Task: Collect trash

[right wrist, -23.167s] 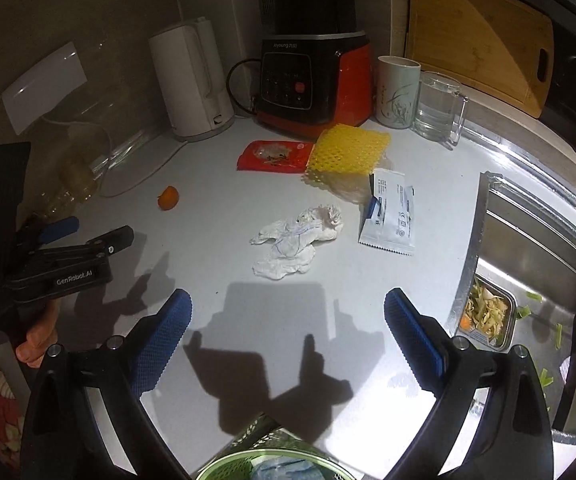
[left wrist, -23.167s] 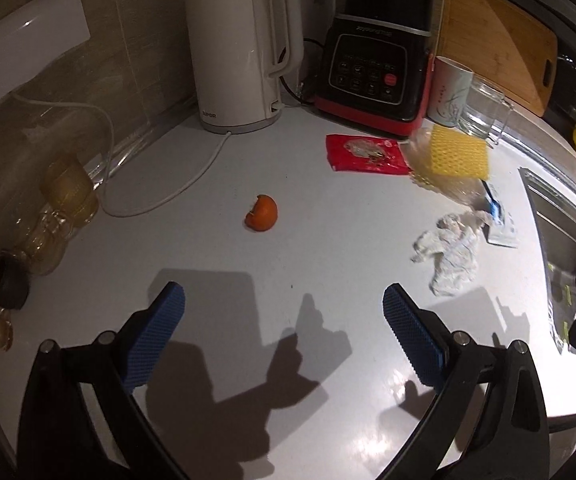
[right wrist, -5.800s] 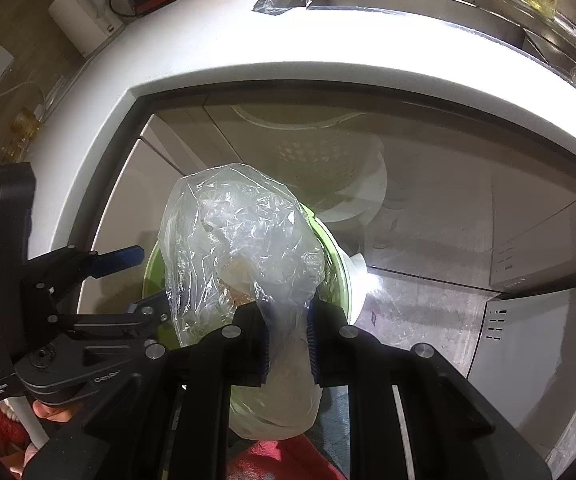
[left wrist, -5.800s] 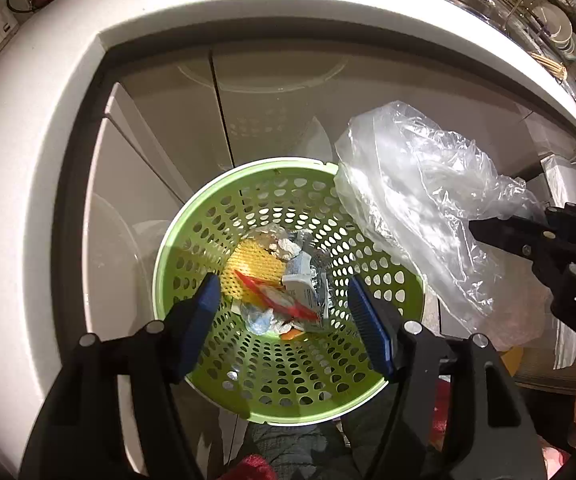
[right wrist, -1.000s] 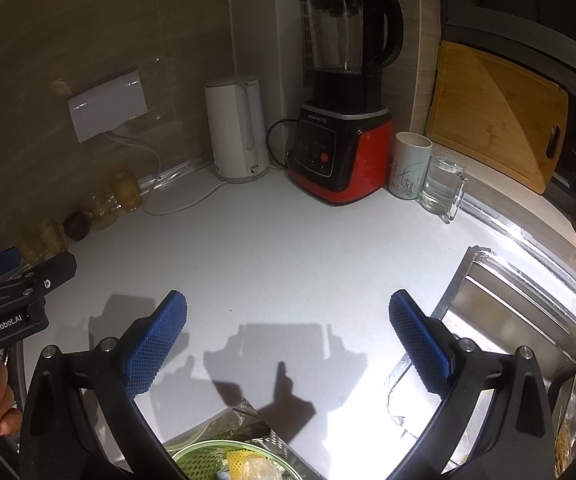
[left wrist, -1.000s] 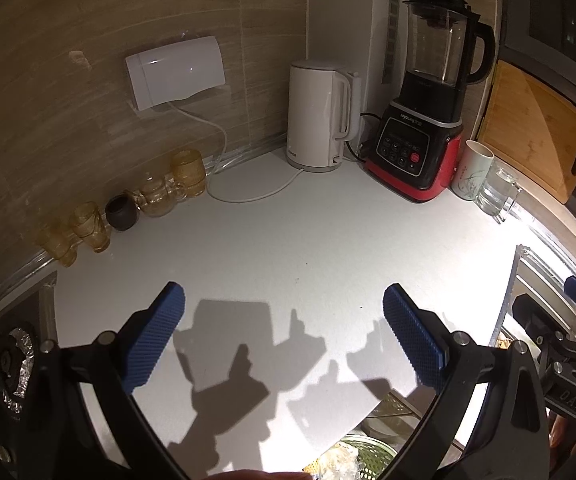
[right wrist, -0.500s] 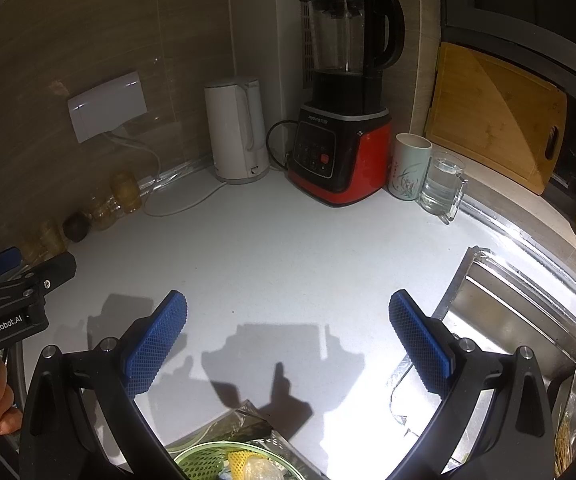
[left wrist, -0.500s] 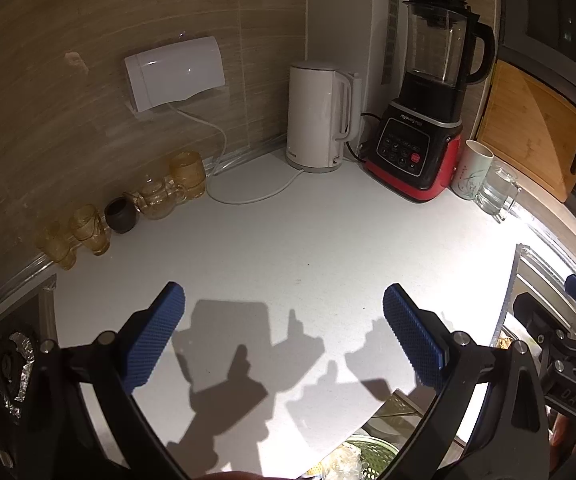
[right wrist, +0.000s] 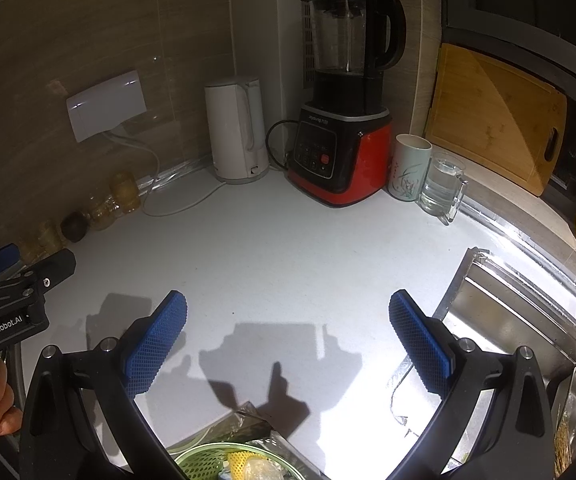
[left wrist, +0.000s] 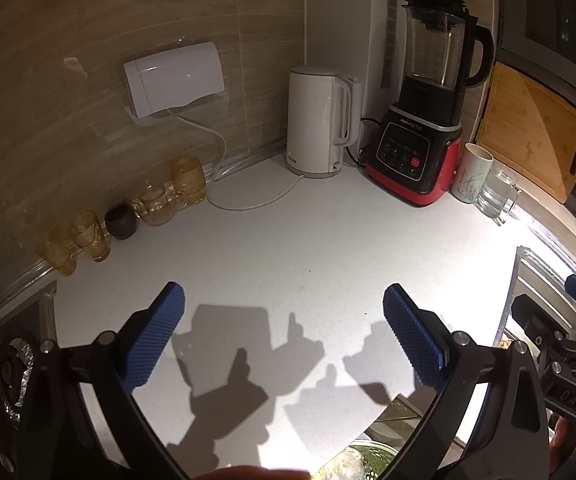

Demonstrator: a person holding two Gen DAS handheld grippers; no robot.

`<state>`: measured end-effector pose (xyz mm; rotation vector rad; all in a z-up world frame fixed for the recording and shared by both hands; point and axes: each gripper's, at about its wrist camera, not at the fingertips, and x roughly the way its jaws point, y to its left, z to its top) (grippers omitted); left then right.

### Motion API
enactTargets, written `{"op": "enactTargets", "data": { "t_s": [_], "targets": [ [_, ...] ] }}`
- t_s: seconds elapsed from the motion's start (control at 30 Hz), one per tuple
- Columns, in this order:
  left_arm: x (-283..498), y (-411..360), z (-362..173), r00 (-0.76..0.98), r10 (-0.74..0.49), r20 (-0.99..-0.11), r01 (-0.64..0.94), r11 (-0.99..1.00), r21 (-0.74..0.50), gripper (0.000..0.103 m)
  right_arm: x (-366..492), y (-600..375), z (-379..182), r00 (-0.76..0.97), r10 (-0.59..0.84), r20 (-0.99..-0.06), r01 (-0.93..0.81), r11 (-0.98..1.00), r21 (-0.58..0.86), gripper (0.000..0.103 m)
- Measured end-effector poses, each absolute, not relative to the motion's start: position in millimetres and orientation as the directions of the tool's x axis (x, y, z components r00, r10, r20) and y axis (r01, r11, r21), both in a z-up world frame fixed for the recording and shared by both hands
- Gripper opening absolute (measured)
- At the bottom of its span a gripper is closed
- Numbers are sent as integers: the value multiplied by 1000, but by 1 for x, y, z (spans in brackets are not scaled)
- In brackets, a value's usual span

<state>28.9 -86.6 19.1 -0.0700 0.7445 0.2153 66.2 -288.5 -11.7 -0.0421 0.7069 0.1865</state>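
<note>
My left gripper [left wrist: 284, 332] is open and empty above the white countertop [left wrist: 288, 248]. My right gripper [right wrist: 288, 336] is open and empty too, above the same countertop [right wrist: 288, 248]. The green perforated trash basket [right wrist: 204, 464] shows below the counter's front edge with a yellow net and a clear plastic bag [right wrist: 260, 470] in it. A sliver of the basket [left wrist: 371, 456] also shows at the bottom of the left wrist view. The right gripper's body is at the right edge of the left wrist view, and the left gripper's body at the left edge of the right wrist view.
Along the back wall stand a white kettle [left wrist: 319, 120], a red and black blender [left wrist: 423, 136], a white mug [left wrist: 472, 172], a glass mug [left wrist: 495, 192] and a wooden cutting board [left wrist: 535, 128]. Amber glass cups [left wrist: 160, 196] line the left wall. A steel sink [right wrist: 519, 320] lies at the right.
Over the last second both grippers stay open and nearly still above the counter. Earlier the trash lay on the counter; the plastic bag has since been let go into the basket.
</note>
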Motion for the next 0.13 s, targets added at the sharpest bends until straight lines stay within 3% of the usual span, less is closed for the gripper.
{"op": "enactTargets", "data": {
  "t_s": [0.13],
  "targets": [
    [29,-84,19,713,171,-680,-225,974,9,95,66,-288,-12,744,156,-650,-185,982,24,101]
  ]
}}
